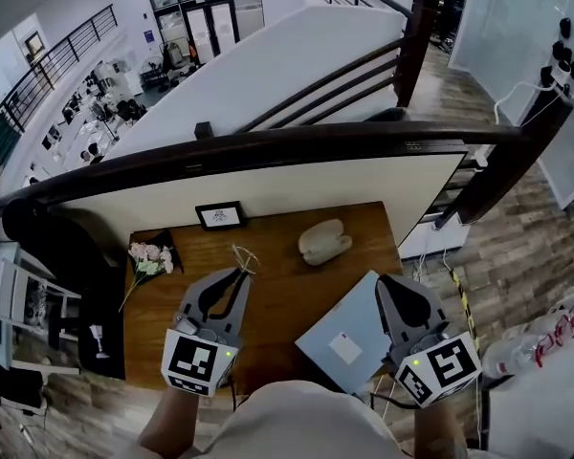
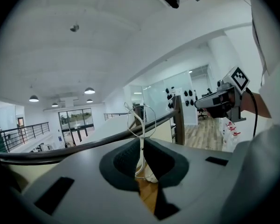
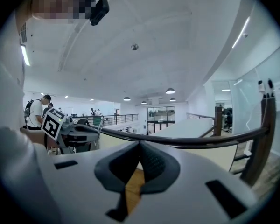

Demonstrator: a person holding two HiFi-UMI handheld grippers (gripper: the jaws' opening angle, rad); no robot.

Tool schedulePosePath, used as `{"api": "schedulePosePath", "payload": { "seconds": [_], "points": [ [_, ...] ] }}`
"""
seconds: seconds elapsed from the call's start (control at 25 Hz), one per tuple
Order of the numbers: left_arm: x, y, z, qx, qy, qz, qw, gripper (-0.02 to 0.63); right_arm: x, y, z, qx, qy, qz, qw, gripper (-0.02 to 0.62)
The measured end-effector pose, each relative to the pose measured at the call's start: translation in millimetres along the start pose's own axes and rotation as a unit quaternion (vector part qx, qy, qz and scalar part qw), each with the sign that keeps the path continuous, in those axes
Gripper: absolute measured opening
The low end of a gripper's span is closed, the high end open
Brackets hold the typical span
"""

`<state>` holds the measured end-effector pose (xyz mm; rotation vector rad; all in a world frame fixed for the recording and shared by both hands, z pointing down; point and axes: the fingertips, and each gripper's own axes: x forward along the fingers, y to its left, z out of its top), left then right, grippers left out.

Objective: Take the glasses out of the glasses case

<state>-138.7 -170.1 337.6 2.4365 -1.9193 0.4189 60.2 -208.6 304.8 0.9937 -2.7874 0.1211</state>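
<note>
Thin wire-framed glasses [image 1: 241,255] stick out from the tips of my left gripper [image 1: 240,273], which is shut on them above the wooden table [image 1: 277,290]. In the left gripper view the glasses [image 2: 143,121] stand upright, pinched between the dark pads. The pale glasses case [image 1: 323,241] lies on the far side of the table, to the right of the glasses and apart from both grippers. My right gripper [image 1: 379,278] hovers over the table's right part, shut with nothing in it. The right gripper view shows its jaws [image 3: 140,144] closed together and empty.
A small framed picture [image 1: 220,216] stands at the table's back edge. A bunch of pale flowers [image 1: 149,260] lies at the left. A grey-blue flat folder [image 1: 344,340] lies at the front right under my right gripper. A dark railing [image 1: 268,146] runs behind the table.
</note>
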Motion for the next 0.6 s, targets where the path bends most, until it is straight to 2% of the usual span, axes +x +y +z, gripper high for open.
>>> {"api": "schedulePosePath", "payload": {
  "seconds": [0.24,0.6],
  "points": [
    [-2.2,8.2,4.1,0.011,0.000,0.011,0.9999,0.031,3.3,4.6,1.6,-0.010,0.001,0.008,1.000,0.003],
    [-6.8,12.3,-0.1,-0.006,0.018,0.031,0.9993,0.031,3.5,6.3,-6.0,-0.004,0.013,0.010,1.000,0.003]
  ]
}}
